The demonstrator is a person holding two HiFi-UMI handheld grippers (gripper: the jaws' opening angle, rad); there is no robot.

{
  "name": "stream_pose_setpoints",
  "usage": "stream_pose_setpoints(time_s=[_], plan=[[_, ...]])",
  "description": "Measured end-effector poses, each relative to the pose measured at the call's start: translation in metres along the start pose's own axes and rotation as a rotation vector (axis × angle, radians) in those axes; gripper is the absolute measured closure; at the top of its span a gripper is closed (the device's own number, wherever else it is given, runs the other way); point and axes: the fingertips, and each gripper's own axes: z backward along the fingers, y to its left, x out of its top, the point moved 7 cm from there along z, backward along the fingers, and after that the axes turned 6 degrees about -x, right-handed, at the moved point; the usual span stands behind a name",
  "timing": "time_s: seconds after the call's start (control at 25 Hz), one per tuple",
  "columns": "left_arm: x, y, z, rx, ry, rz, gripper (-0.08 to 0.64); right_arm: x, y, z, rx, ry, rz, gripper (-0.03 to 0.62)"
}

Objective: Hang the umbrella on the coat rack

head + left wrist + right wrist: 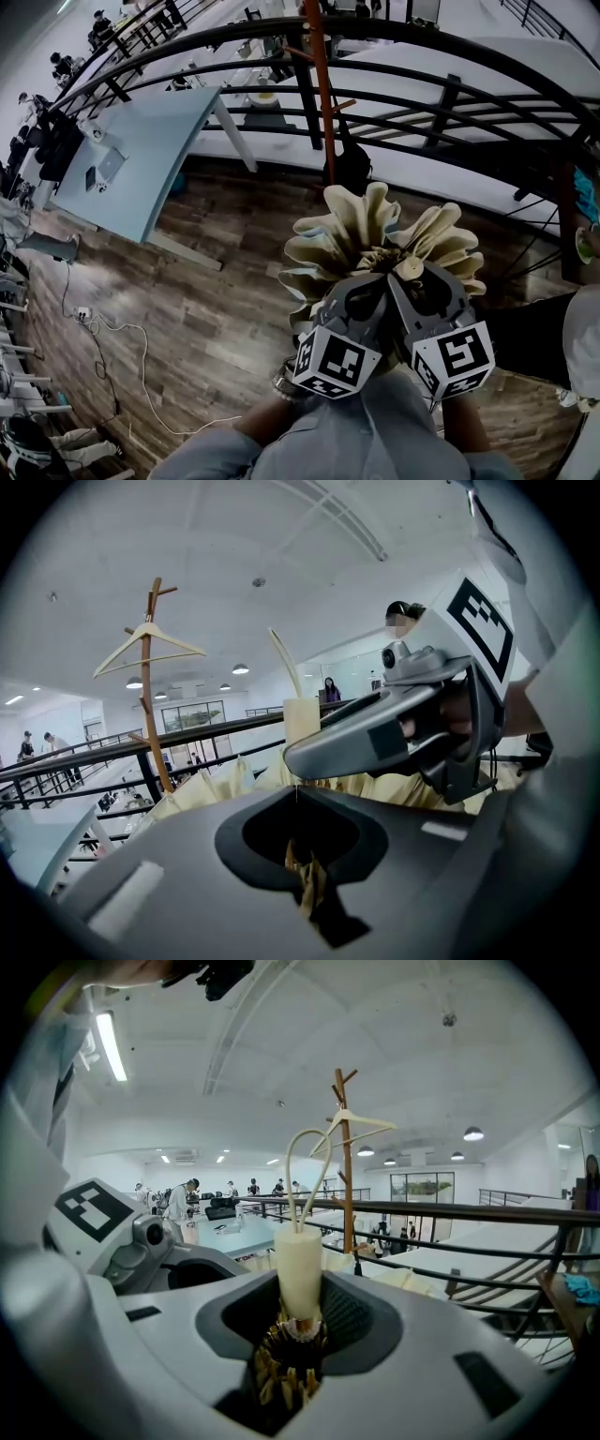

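Far to the left of my fingers, well apart from them, stands a pale table (141, 150). My left gripper (367, 283) has its fingers closed tight, and a fold of the beige umbrella (375, 230) is pinched between them. Just to its right, touching or nearly so, my right gripper (412, 272) clamps the umbrella's ribbed neck, and its jaws are kept well apart by that bundle. The cream handle (300, 1274) sticks out past those fingertips, with its cord loop (302, 1162) rising beyond it. The folded canopy fans out around and just ahead of both sets of fingertips. Further ahead of the fingers, a little left of them, the rack (322, 84) stands upright by the black railing (450, 103), well apart from the umbrella. A hanger (148, 641) hangs high on the rack. The umbrella is in my grip, not yet on the rack.
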Motion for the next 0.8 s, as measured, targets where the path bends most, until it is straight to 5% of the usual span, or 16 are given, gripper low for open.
stream_pose_setpoints(time_s=[0.8], plan=[[-0.014,0.075,-0.025,0.043,-0.015,0.006,0.551,0.014,-0.018,-0.077,0.000,-0.019,-0.002,0.460]])
